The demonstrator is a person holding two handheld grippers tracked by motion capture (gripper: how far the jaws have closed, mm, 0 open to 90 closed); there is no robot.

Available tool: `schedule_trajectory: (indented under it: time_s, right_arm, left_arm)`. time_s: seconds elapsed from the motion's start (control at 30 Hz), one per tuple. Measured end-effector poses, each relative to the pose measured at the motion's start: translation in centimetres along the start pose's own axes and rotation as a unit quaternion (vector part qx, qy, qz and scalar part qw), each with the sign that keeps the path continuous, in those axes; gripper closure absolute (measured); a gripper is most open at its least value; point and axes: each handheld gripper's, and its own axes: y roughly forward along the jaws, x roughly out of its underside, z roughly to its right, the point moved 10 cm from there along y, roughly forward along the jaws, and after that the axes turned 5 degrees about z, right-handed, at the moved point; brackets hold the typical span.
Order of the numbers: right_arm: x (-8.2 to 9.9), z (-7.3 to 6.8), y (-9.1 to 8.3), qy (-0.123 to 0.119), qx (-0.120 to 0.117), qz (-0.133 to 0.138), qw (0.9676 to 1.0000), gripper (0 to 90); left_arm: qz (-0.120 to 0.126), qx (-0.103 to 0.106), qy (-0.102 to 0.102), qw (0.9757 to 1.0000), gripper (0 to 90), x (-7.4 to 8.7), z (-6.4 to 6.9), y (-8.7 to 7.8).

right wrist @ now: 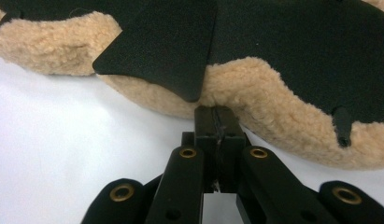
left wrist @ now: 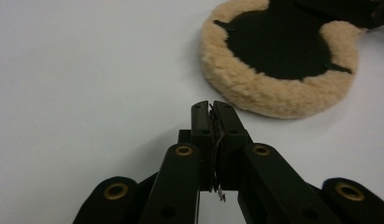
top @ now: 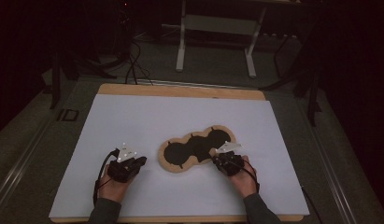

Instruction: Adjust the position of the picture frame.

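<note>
The fluffy tan pad (top: 197, 148) lay mid-table, touched at its edge by the right gripper (right wrist: 216, 112) and neared by the left gripper (left wrist: 211, 106) (both jaws shut, holding nothing), so opening was probably needed next.

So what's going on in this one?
A person works at a white-covered table with a gripper in each hand. A fleecy tan pad with black centres lies on it. The right gripper, jaws shut, has its tips at the pad's fleece edge just under a black flap. The left gripper, also shut with nothing held, sits short of the pad's other end.
</note>
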Motion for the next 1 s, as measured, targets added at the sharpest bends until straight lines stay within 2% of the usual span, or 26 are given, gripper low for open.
schedule_trajectory:
  time_s: [0.2,0.27,0.37,0.47,0.53,0.7,0.8,1.0]
  right_arm:
    - [-0.5,-0.3,0.6,0.003,-0.002,0.007,1.0000,89.8]
    - [-0.6,-0.3,0.7,0.005,-0.003,0.008,1.0000,89.8]
    - [-0.7,-0.5,0.8,0.004,-0.003,0.008,1.0000,89.9]
    - [-0.9,-1.1,0.9,-0.001,-0.018,0.011,0.9998,89.9]
    - [-1.1,-1.5,1.0,-0.010,-0.018,0.009,0.9997,89.8]
    - [-1.2,-1.4,0.9,-0.009,-0.026,0.009,0.9996,89.6]
    - [-1.8,-0.6,0.3,-0.020,-0.013,0.016,0.9996,89.6]
    - [-2.9,2.8,-0.7,0.015,0.029,0.047,0.9984,88.6]
  left_arm:
    - [-0.008,0.003,0.008,0.9999,87.9,0.2,0.4,0.4]
    - [-0.014,0.005,0.016,0.9998,87.9,0.3,0.7,0.7]
    - [-0.022,0.012,0.035,0.9991,87.9,0.4,1.5,1.2]
    - [-0.028,0.020,0.050,0.9981,87.7,0.5,2.6,1.7]
    - [-0.031,0.025,0.064,0.9971,87.1,0.5,3.2,2.0]
    - [-0.038,0.043,0.081,0.9950,87.0,0.6,4.8,2.8]
    - [-0.041,0.059,0.090,0.9934,87.3,0.6,5.9,3.4]
    - [-0.046,0.079,0.106,0.9901,87.3,0.6,7.5,4.3]
